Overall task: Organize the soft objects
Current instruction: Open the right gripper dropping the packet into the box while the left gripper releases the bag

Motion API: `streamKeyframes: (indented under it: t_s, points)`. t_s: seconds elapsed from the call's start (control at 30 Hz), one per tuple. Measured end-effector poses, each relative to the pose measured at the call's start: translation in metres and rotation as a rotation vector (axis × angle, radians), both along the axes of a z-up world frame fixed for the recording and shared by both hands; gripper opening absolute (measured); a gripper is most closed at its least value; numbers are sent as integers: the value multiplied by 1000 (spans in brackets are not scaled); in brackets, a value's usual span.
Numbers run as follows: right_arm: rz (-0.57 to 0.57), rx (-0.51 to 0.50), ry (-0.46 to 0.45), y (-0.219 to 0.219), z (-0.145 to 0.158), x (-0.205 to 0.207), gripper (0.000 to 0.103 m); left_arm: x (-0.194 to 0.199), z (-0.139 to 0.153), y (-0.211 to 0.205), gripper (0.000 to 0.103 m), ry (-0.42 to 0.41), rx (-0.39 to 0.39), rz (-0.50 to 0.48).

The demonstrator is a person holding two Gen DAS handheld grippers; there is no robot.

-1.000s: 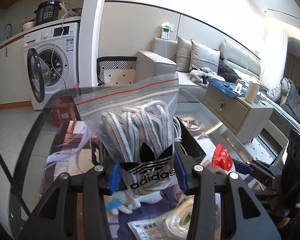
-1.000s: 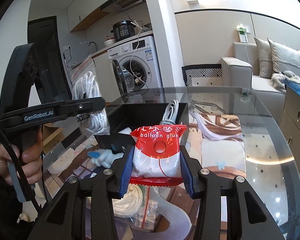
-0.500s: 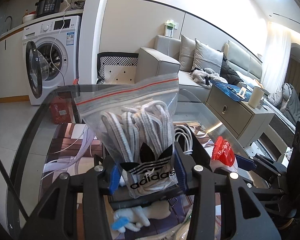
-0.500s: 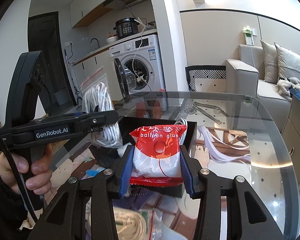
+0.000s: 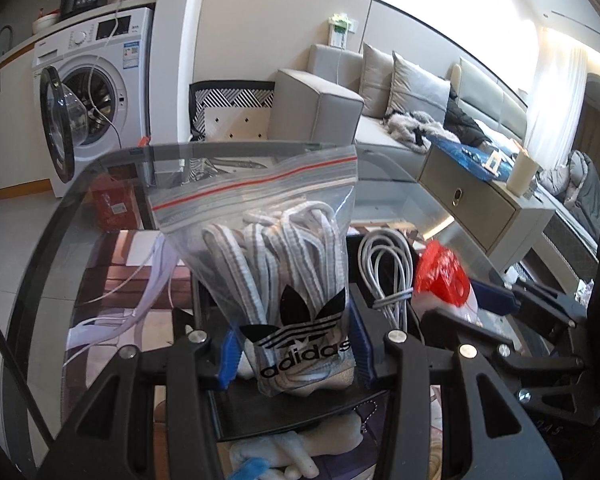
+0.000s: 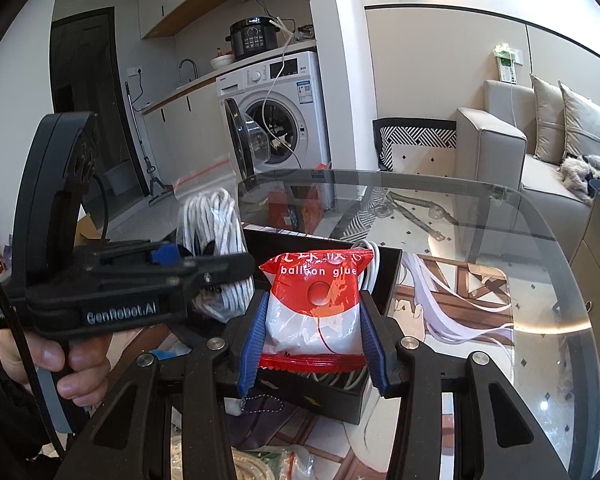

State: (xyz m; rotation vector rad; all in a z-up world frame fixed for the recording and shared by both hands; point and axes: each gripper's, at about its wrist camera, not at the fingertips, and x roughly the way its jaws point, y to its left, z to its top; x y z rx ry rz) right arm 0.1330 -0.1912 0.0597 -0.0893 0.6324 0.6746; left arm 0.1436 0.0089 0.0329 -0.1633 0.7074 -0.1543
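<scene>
Left hand-held gripper (image 5: 294,354) pinching clear zip bag of white laces (image 5: 276,272), right hand-held gripper (image 6: 312,340) pinching red balloon glue packet (image 6: 320,300), both above black box (image 6: 384,276) at 12 o'clock on glass counter (image 6: 540,280), coiled white cable (image 5: 388,268) inside box

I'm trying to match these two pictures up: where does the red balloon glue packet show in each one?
Left wrist view: the red balloon glue packet sits right of centre, blurred, beside the coiled white cable, held by the right claw.
Right wrist view: it is at the lower centre, pinched between blue pads.
Shared landmark: the washing machine, door open.
</scene>
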Motion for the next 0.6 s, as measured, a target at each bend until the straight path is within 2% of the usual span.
streamKeyframes:
  t_s: [0.3,0.5,0.6]
  points:
    - [14,-17,6,8,-4,12,44,7,-13,-4,45,62,11,-36]
    - [26,-12,6,12,-3,18,44,4,-14,-8,46,56,28,-54]
    - [25,-19,-8,12,-1,17,48,2,-12,-5,52,54,22,-55]
